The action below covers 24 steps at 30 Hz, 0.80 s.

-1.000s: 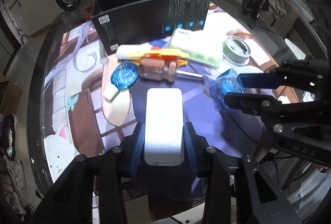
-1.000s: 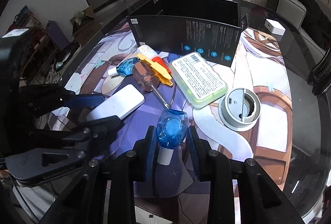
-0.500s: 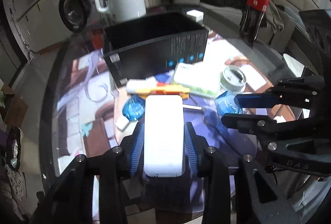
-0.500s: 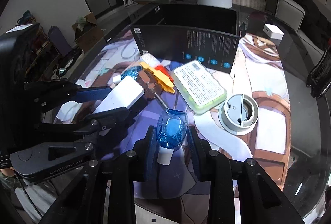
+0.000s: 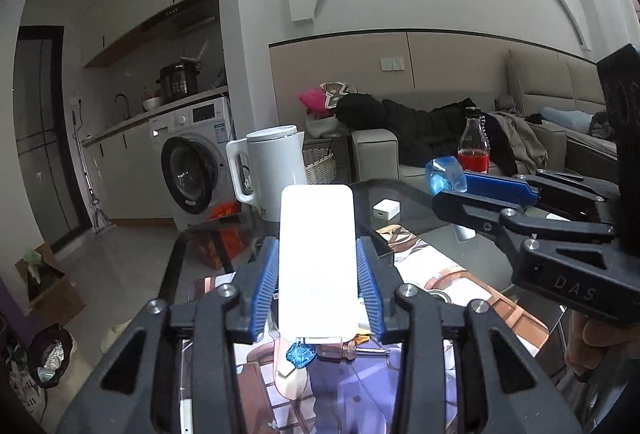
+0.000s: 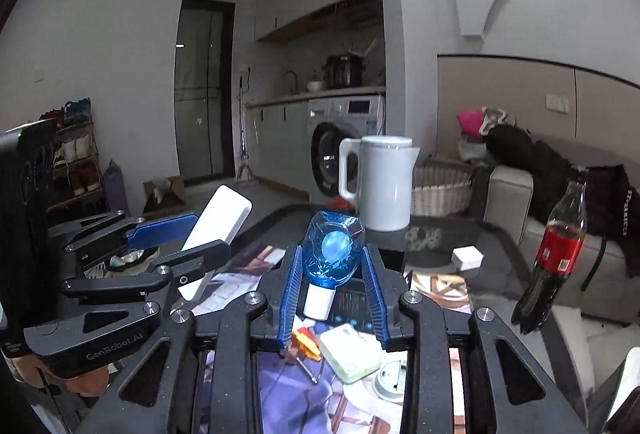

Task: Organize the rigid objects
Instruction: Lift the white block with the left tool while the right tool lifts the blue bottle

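Between the blue ribbed pads of the left gripper (image 5: 317, 294) sits a flat white rounded-rectangle power bank (image 5: 317, 262), clamped across its narrow width so its long axis runs straight forward along the fingers, its far end sticking out well past the fingertips. Just to its right, the right gripper (image 6: 331, 298) is closed on a faceted translucent blue bottle with a short white neck (image 6: 331, 258), neck pointing back toward the wrist and the rounded body forward, so its long axis also follows the fingers. Both loads are lifted clear of the glass table with the printed mat (image 6: 240, 286). Taking the black open-topped cardboard box (image 6: 352, 298) as landmark: it lies below and just ahead of both grippers, mostly hidden behind the bottle and the power bank, so which gripper is nearer to it is hard to say. On the near side of the box lie a pale green flat case (image 6: 350, 352), a yellow and orange tool (image 6: 306, 344), a round grey lid (image 6: 390, 380) and a second blue bottle (image 5: 301, 354). Beyond the box stands a white electric kettle (image 6: 380, 183); to its right, a cola bottle (image 6: 554, 254). Judging from this, the coming move is a forward carry and a nose-down tilt, so each long object enters the box end first.
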Motion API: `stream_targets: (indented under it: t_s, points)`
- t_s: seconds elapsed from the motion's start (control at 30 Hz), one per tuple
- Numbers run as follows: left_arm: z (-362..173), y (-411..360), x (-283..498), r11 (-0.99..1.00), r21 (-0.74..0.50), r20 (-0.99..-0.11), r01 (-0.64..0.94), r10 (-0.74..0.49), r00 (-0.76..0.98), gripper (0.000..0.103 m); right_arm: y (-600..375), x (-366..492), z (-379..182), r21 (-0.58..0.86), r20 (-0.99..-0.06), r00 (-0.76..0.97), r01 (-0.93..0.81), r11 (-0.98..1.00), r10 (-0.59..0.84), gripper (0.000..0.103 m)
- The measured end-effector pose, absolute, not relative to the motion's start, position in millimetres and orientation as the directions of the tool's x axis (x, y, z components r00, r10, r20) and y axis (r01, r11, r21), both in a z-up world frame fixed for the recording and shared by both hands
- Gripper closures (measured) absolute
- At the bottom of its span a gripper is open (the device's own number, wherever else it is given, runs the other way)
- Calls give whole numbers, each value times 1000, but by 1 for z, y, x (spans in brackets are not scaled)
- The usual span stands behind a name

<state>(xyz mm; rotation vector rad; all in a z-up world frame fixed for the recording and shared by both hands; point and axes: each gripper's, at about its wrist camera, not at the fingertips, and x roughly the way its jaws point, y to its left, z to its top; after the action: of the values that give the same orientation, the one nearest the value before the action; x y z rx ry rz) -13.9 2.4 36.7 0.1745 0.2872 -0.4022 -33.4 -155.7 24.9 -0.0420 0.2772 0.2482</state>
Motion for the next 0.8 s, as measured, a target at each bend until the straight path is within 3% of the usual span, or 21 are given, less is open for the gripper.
stream_targets:
  t_s: [0.6,0.8]
  points:
    - [53,0,82,931,-42,-287,363,-359,888,66,-154,41,54,4,-241,935,-267,964,260,72]
    - [40,-9,129,936,-98,-333,338,-351,875,66,-164,101,48,71,-308,923,-218,973,229,72]
